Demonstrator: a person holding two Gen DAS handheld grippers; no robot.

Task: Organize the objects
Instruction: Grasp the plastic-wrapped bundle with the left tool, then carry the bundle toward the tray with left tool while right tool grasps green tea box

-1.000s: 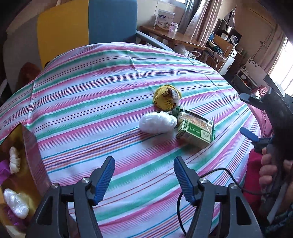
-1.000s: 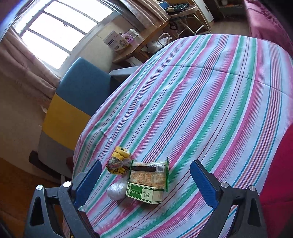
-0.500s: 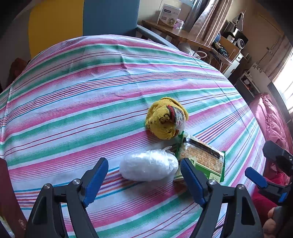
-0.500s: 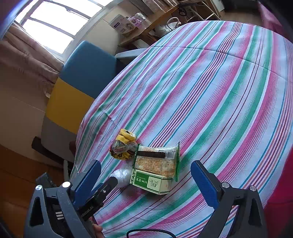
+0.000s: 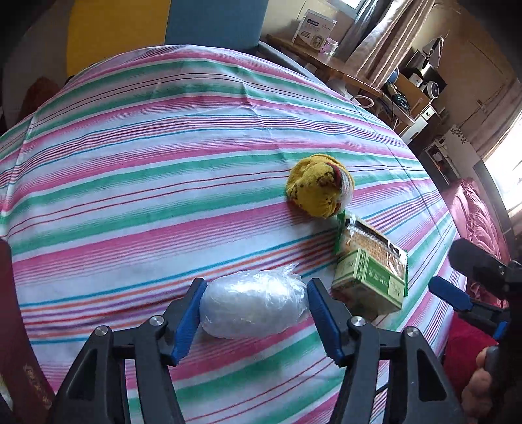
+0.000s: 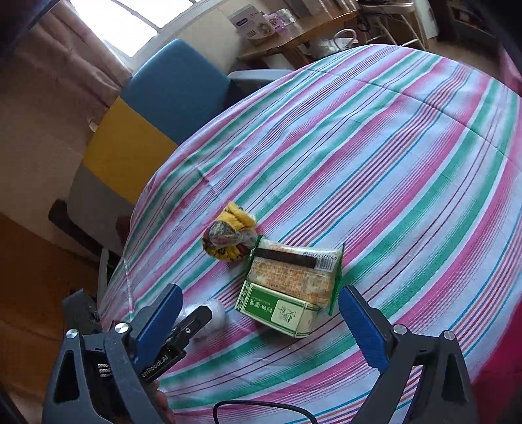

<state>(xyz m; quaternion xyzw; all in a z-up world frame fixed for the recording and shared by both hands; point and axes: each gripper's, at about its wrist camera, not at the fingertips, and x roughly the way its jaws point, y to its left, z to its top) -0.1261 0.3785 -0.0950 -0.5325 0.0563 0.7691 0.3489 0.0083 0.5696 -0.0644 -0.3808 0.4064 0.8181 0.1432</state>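
A white plastic-wrapped bundle [image 5: 254,306] lies on the striped tablecloth [image 5: 163,195]. My left gripper [image 5: 254,287] straddles it and its jaws are closing, with the blue pads at the bundle's two ends and no visible squeeze. To the right, a cracker packet [image 5: 368,241] rests on a green box [image 5: 372,280], and a yellow rolled sock [image 5: 318,190] lies behind them. My right gripper [image 6: 261,323] hangs wide open just in front of the green box [image 6: 277,310], holding nothing. The right wrist view shows the left gripper's black finger [image 6: 192,323] beside the bundle [image 6: 218,313].
A dark red box [image 5: 13,326] stands at the table's left edge. A blue and yellow chair [image 5: 212,19] is behind the table, with a wooden desk [image 5: 326,62] beyond it. A red sofa [image 5: 476,212] lies off the right edge.
My left gripper has come down and forward onto the white bundle, and its jaws have narrowed around it. The right gripper has drifted closer to the green box and rolled slightly.
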